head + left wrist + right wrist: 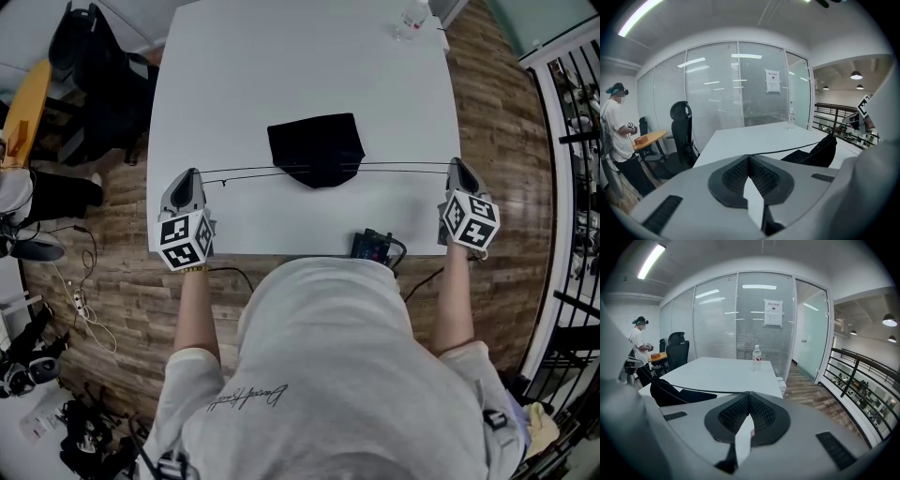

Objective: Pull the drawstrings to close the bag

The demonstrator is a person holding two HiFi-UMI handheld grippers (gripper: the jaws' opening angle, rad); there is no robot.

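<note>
Bag [317, 150] one; drawstrings [248, 173] two (left gripper [191, 176], right gripper [457, 167] clamping).

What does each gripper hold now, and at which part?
The left gripper pinches the left drawstring at its end; the right gripper pinches the right drawstring likewise.

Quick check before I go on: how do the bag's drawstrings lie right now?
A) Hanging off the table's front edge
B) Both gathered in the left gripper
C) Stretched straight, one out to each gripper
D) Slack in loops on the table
C: the left drawstring runs straight from the bag to the left gripper, and the right drawstring to the right gripper, each gripper shut on its cord.
</note>
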